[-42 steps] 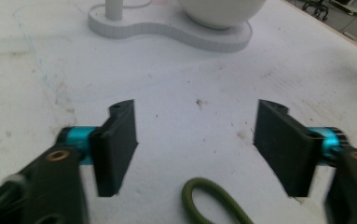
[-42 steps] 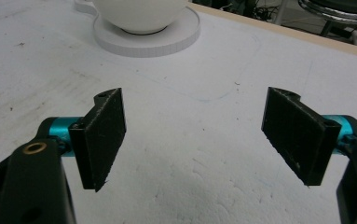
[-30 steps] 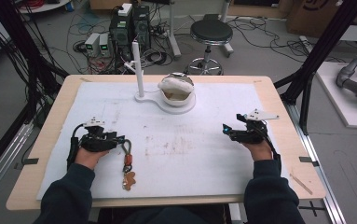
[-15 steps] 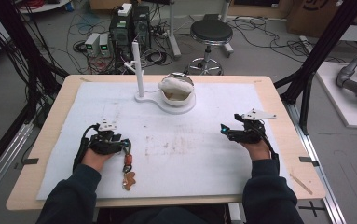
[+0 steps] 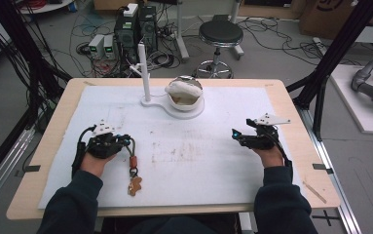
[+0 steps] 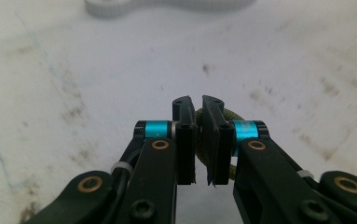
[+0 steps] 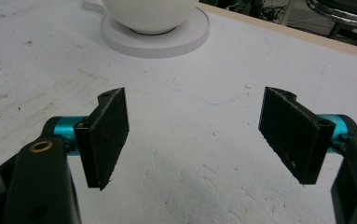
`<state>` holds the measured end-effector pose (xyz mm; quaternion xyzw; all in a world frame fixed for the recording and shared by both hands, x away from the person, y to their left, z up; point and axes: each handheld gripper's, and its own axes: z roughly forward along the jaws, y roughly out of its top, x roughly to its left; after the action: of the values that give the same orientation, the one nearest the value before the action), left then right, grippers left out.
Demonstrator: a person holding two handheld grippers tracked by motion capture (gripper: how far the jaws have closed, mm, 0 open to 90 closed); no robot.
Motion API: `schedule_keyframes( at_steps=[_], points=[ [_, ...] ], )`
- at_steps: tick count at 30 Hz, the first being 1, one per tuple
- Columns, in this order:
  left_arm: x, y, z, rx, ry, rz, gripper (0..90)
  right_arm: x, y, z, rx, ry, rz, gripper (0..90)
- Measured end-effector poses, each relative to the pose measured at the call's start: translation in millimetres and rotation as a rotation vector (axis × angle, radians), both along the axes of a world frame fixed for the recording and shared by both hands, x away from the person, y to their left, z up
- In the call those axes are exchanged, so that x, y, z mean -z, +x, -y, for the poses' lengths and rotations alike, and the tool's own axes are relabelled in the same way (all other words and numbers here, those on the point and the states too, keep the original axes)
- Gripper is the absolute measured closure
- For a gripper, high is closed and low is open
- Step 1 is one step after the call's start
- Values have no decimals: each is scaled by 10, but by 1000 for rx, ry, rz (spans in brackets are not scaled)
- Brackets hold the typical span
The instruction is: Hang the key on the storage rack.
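Note:
A keychain (image 5: 134, 171) lies on the white mat: an olive cord loop, a red-orange bead, a metal ring and a brown figure charm (image 5: 135, 185). My left gripper (image 5: 125, 141) sits at the mat's left side, shut on the olive cord (image 6: 223, 115), which peeks out between and behind the nearly closed jaws. The left gripper (image 6: 198, 140) is low over the mat. At the mat's right side, my right gripper (image 5: 235, 133) points left and stands open. Its jaws are wide apart, and the right gripper (image 7: 195, 135) has only bare mat between them.
A white stand with an upright post (image 5: 144, 73) and a round base holding a white bowl (image 5: 184, 92) sits at the back centre. The bowl's base (image 7: 167, 39) lies ahead of the right gripper. The wooden table edge (image 5: 301, 141) frames the stained mat (image 5: 194, 156).
My left hand has edged a little to the right, with the cord still in its jaws. The right hand has stayed nearly still.

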<state>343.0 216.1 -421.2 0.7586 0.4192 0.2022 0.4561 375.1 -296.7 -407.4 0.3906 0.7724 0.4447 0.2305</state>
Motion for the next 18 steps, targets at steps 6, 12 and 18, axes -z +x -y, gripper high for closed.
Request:
schedule_keyframes(
  at_steps=[6,12,18],
  points=[
    [-89,-28,-86,-39,-63,86,839,0,-1,2,0,1,-1,248],
    [-271,-40,-111,-58,-68,202,841,-11,-14,4,6,5,4,248],
    [-516,49,-103,-58,-64,271,842,-29,-19,49,19,18,16,248]
  ],
)
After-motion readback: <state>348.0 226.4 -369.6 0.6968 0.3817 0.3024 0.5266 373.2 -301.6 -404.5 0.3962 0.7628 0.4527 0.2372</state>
